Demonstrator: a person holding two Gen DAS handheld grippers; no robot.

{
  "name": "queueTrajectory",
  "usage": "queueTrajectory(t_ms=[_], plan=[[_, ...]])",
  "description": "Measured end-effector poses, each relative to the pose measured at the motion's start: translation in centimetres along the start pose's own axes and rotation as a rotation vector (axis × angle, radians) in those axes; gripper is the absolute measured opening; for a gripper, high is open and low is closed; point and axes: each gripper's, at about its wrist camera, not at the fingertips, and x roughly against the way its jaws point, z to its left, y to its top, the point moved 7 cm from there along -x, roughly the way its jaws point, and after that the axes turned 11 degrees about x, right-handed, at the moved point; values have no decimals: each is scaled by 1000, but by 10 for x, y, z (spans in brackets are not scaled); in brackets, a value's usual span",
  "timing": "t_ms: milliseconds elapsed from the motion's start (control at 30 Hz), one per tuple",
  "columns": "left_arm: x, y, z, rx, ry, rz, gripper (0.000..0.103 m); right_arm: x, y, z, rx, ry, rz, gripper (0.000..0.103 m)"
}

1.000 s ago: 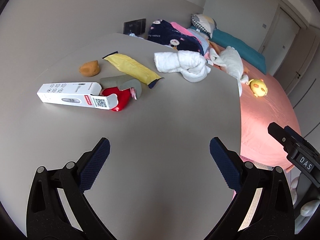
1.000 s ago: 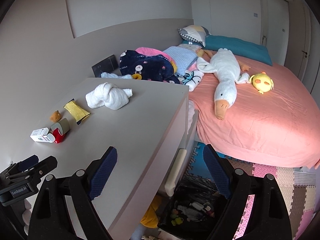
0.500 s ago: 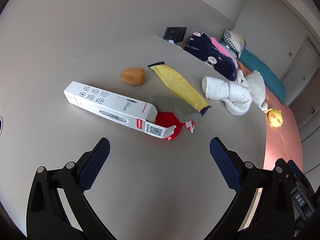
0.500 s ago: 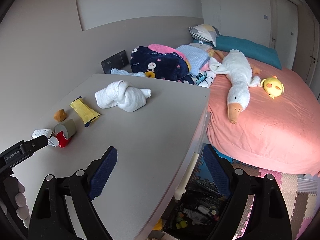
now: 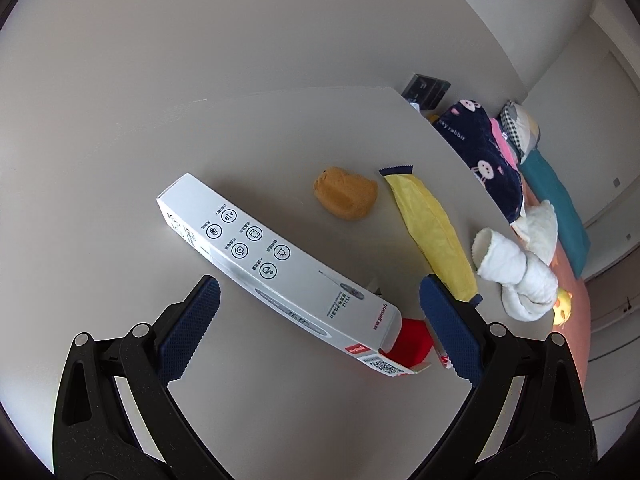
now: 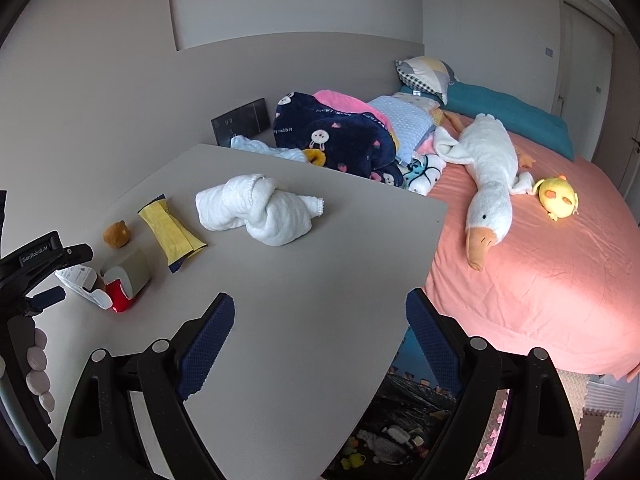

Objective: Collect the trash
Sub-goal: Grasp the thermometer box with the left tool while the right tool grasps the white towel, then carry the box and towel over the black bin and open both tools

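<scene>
- The left tool (image 5: pixel 316 328) hangs over the grey tabletop (image 5: pixel 280 420) with its blue-padded fingers (image 5: pixel 188 332) spread wide and nothing gripped; the white carton lies between and just beyond the two pads, touching neither.
- That long white thermometer box (image 5: pixel 276 272) lies flat and slantwise on the tabletop, its open flap end nearest the right-hand pad.
- A crumpled red wrapper (image 5: pixel 412 346) sits against the box's open end, partly hidden by the pad.
- Beyond the box lie a small orange-brown lump of bread (image 5: pixel 346 194) and, just beside it, a flattened yellow wrapper with dark blue ends (image 5: pixel 430 232).
- A knotted white towel (image 5: pixel 512 272) rests near the tabletop's far edge, apart from the trash.
- The right tool (image 6: pixel 320 340) also stands wide and empty, over a bare stretch of tabletop near its corner, well apart from the trash pile.
- From the right wrist view, the trash cluster is at the left: the box (image 6: pixel 86 286), red wrapper (image 6: pixel 118 292), a grey piece (image 6: pixel 132 270) resting on the red one, bread (image 6: pixel 117 234) and yellow wrapper (image 6: pixel 172 232).
- The left tool's black body (image 6: pixel 36 264) shows at that view's left edge, over the box.
- Past the tabletop stands a bed with a pink sheet (image 6: pixel 540 300), carrying a white plush goose (image 6: pixel 490 184), a yellow plush chick (image 6: pixel 558 198) and a navy blanket (image 6: pixel 336 136).
</scene>
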Motion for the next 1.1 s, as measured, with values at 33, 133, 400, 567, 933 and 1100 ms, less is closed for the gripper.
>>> queueTrajectory(t_ms=[33,133,400,567,933,1100], plan=[[-3,1,1,6,6,6,97,-3,3,2,9,4,2,88],[-12,3,5,27,17,29,97,-12,12,11,45,39,0,88],[-23,9,13,48,59,38,93,-45,36,28,80,90,6,88],[-23,14,17,36,90,22,65,-60,48,23,69,81,7,88],[-21,15,10,-83,122,-28,32,-93,74,33,171,58,0,88],[-23,11,3,-127,99,-23,30,-108,71,36,170,121,55,60]])
